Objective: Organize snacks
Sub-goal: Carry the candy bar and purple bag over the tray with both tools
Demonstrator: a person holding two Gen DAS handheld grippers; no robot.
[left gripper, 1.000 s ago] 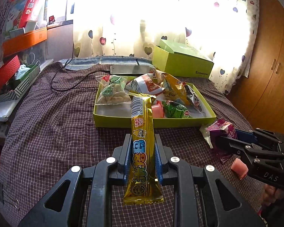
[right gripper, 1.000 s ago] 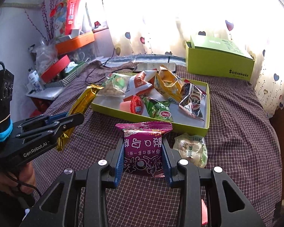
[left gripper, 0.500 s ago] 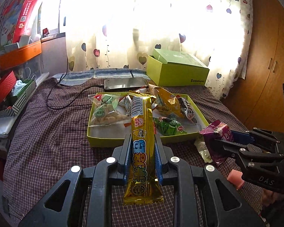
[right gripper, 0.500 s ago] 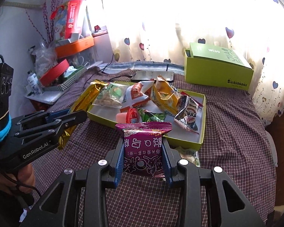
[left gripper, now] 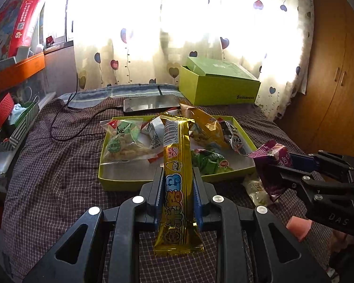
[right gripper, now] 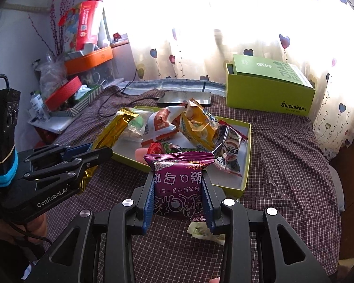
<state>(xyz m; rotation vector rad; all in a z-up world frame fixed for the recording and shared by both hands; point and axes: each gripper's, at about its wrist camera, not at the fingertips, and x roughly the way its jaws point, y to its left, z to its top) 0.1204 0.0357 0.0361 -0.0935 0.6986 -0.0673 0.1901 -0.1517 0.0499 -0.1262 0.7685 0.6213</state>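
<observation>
My left gripper (left gripper: 177, 184) is shut on a long gold snack bar (left gripper: 177, 181), held lengthwise above the checked bedspread just short of the shallow lime-green tray (left gripper: 120, 181). My right gripper (right gripper: 178, 188) is shut on a purple snack packet (right gripper: 178, 188), also raised in front of the tray (right gripper: 245, 165). The tray holds several snack bags: a clear bag of nuts (left gripper: 122, 141), an orange-yellow bag (right gripper: 198, 125), a green packet (left gripper: 210, 162) and a silver one (right gripper: 231, 151). Each gripper shows in the other's view, the right gripper (left gripper: 280, 162) at right and the left gripper (right gripper: 96, 151) at left.
A closed lime-green box (right gripper: 269, 89) stands at the back right by the curtain. A phone (left gripper: 151, 103) with a cable lies behind the tray. A pale packet (right gripper: 205, 232) and a pink jelly cup (left gripper: 298, 227) lie on the bedspread near me. Cluttered boxes (right gripper: 87, 59) fill the left side; a wooden wardrobe (left gripper: 337, 70) stands right.
Both grippers have drawn back and risen slightly with their snacks still held; the tray now looks farther away and lower in both views.
</observation>
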